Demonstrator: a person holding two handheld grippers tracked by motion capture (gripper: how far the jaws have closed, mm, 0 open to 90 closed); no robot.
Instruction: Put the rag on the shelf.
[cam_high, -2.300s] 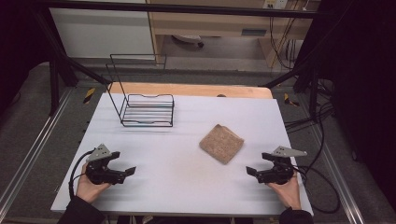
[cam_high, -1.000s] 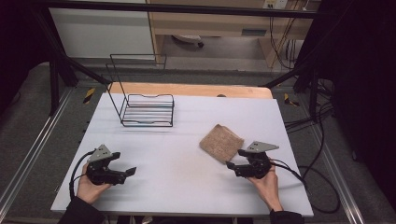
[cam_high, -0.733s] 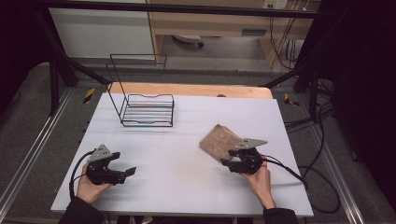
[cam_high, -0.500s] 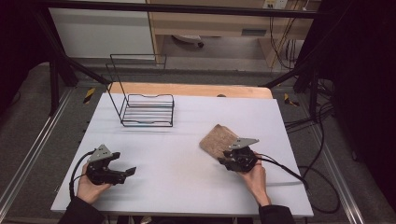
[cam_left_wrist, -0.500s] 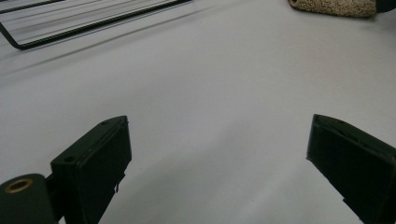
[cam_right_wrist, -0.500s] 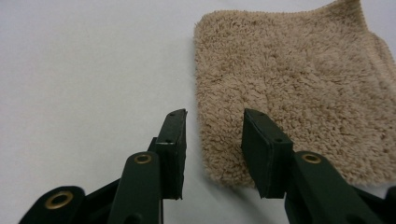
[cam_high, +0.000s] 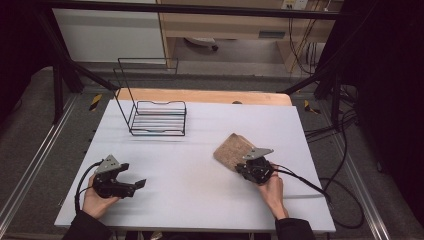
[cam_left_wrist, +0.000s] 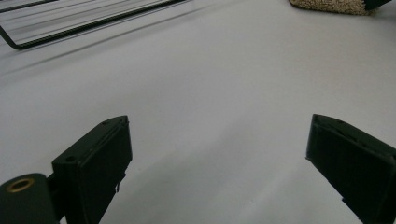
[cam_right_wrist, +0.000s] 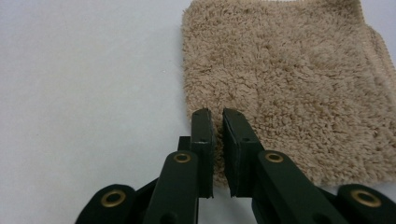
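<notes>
A tan terry towel (cam_high: 231, 146) lies folded flat on the white table (cam_high: 200, 200), right of centre. My right gripper (cam_high: 240, 168) sits at its near corner. In the right gripper view the towel (cam_right_wrist: 289, 84) spreads ahead and to the right, and my right gripper (cam_right_wrist: 218, 116) has just been closing, its jaws now pinched together over the towel's near left edge with pile between them. My left gripper (cam_high: 141, 183) rests at the front left, far from the towel. In its own view my left gripper (cam_left_wrist: 217, 154) stands open over bare table.
A black wire rack (cam_high: 157, 117) stands at the back left of the table; its base rail (cam_left_wrist: 70, 32) crosses the top of the left gripper view. A strip of the towel (cam_left_wrist: 327, 4) shows there too. A wooden board (cam_high: 200, 96) runs along the far edge.
My right gripper has moved left and forward from the table's right side to the towel's near corner, and its jaws have closed there. The left hand has kept still.
</notes>
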